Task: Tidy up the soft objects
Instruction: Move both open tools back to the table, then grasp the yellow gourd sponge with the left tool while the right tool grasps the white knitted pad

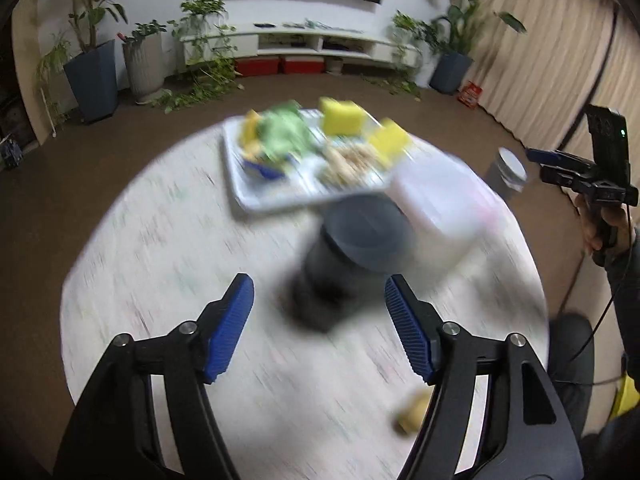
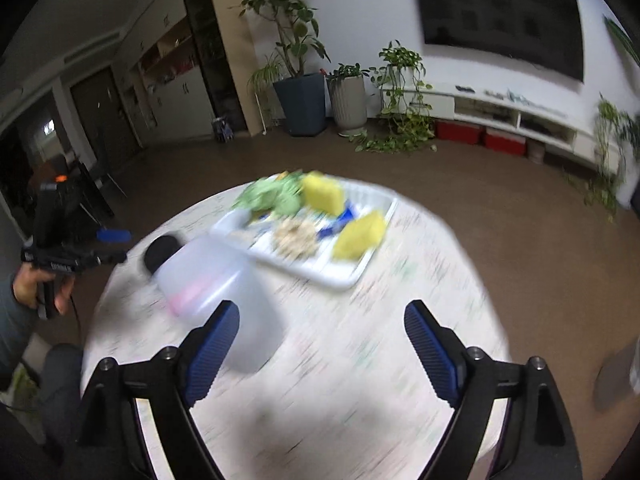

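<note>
Both sets of jaws apart, empty. Left gripper [image 1: 319,312] lines up on the dark container [image 1: 352,256]: centre it, slow down, frames are blurred.

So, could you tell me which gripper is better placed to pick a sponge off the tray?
Probably right. Its open gripper has bare table up to the tray and sponge. The left gripper faces a dark container blocking its path.
</note>
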Tool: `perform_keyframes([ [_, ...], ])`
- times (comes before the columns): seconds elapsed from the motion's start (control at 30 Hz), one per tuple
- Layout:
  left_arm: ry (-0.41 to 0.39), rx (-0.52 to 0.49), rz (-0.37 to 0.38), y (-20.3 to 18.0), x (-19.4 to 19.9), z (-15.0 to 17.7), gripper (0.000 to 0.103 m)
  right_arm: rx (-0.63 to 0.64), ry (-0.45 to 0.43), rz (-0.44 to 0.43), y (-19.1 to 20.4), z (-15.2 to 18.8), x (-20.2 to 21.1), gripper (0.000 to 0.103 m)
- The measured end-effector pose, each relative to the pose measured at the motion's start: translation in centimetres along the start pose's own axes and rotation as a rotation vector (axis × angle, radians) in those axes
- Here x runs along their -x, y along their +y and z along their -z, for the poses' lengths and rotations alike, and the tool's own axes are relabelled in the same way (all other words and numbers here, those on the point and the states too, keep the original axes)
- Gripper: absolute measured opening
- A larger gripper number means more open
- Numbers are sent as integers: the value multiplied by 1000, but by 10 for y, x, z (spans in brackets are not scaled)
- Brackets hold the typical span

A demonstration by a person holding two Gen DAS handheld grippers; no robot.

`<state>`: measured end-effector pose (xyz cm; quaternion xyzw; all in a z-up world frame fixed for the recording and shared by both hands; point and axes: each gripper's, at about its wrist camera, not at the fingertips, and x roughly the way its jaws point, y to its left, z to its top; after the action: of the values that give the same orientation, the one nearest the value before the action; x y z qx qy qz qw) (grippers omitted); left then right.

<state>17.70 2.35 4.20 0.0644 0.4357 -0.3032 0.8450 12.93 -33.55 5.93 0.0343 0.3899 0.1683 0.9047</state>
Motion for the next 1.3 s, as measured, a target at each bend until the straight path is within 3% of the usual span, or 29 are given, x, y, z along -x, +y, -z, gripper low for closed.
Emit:
perform_keyframes([
  [0.17,30,-25,20,-57,13,68,70,-109,60,-28,52,66,-5,92],
  [0.33,62,-71,34,-95,1,105,70,-206,131,-62,102,104,-44,92],
  [0.53,96,-167,-23,-107,-27,107,70,-220,200,-41,134,110,-70,92],
  [0.83,105,-176,-74,-99,-51,106,70,-250,275,-4,130,111,-98,91],
  [1.07,143,-115,-85,-89,-62,111,70,-220,297,9,144,108,-114,91],
  [1.3,132,-79,-73,-80,-61,114,65,-195,304,47,154,101,-129,86],
])
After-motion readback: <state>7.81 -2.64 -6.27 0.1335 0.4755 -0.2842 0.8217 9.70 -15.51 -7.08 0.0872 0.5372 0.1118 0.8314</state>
